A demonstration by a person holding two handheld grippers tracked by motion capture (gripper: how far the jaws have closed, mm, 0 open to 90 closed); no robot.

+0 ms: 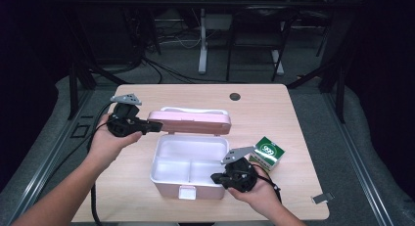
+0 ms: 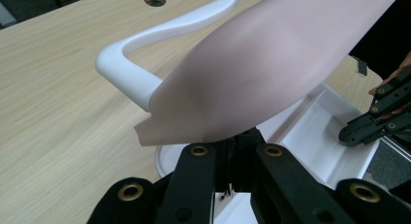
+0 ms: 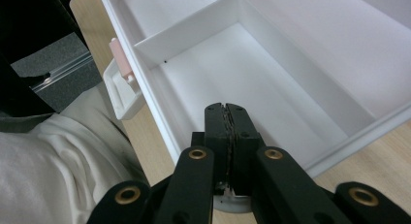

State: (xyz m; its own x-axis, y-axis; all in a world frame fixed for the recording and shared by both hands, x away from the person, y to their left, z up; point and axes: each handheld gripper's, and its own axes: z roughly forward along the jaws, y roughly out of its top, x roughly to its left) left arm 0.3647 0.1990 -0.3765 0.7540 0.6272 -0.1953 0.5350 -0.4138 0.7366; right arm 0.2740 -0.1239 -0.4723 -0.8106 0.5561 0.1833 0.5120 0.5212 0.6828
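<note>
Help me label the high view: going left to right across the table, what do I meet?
Left gripper → pink box with its lid raised → right gripper → green carton → small metal clip at the table's right edge.

black tool (image 3: 228, 136), brass screws, white sleeve (image 3: 58, 175)
</note>
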